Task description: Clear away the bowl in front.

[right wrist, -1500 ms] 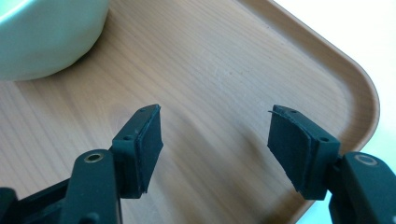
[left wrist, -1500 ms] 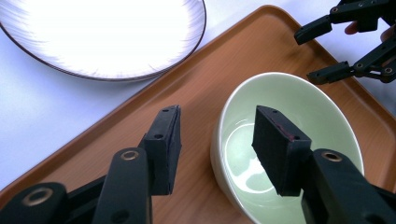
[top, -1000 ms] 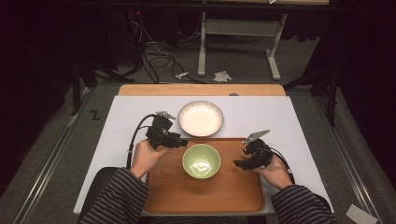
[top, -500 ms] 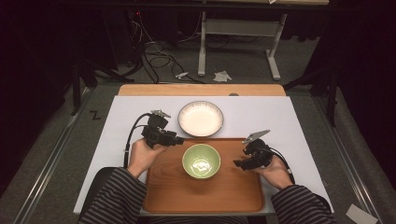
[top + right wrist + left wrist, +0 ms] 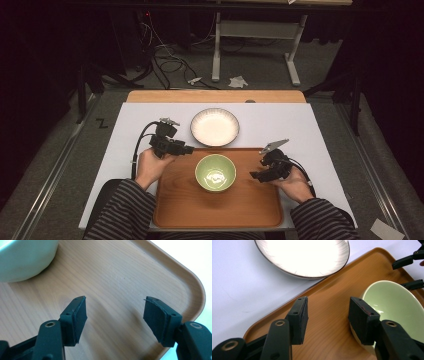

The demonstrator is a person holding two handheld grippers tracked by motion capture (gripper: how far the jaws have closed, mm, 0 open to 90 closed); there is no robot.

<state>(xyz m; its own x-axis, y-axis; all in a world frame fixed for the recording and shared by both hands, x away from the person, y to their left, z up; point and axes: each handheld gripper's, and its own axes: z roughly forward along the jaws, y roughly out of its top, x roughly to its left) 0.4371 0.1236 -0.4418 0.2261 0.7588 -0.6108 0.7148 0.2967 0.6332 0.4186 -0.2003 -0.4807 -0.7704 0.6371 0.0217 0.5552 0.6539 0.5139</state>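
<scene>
A pale green bowl (image 5: 215, 172) stands upright on a wooden tray (image 5: 180, 210) near the table's front edge. Just beyond the tray rests a white plate (image 5: 215, 126) with a dark striped rim. My left gripper (image 5: 187, 149) hovers open over the tray's far left corner, left of the bowl. In the left gripper view the bowl (image 5: 397, 305) lies just beyond the right pad (image 5: 362, 320), the plate (image 5: 304, 257) farther off. My right gripper (image 5: 256, 175) is open over the tray's right side, its jaws (image 5: 116, 320) above bare tray wood (image 5: 112, 277), the bowl (image 5: 25, 257) to their left.
A white mat (image 5: 300, 125) covers the table under tray and plate; a strip of wood table (image 5: 215, 96) shows at the far edge. Striped sleeves (image 5: 120, 210) enter from the bottom. Beyond the table are cables, a desk frame (image 5: 220, 45) and dark floor.
My left gripper has drifted slightly left and away from the bowl toward the tray's far left corner. The right gripper, bowl and plate have stayed put.
</scene>
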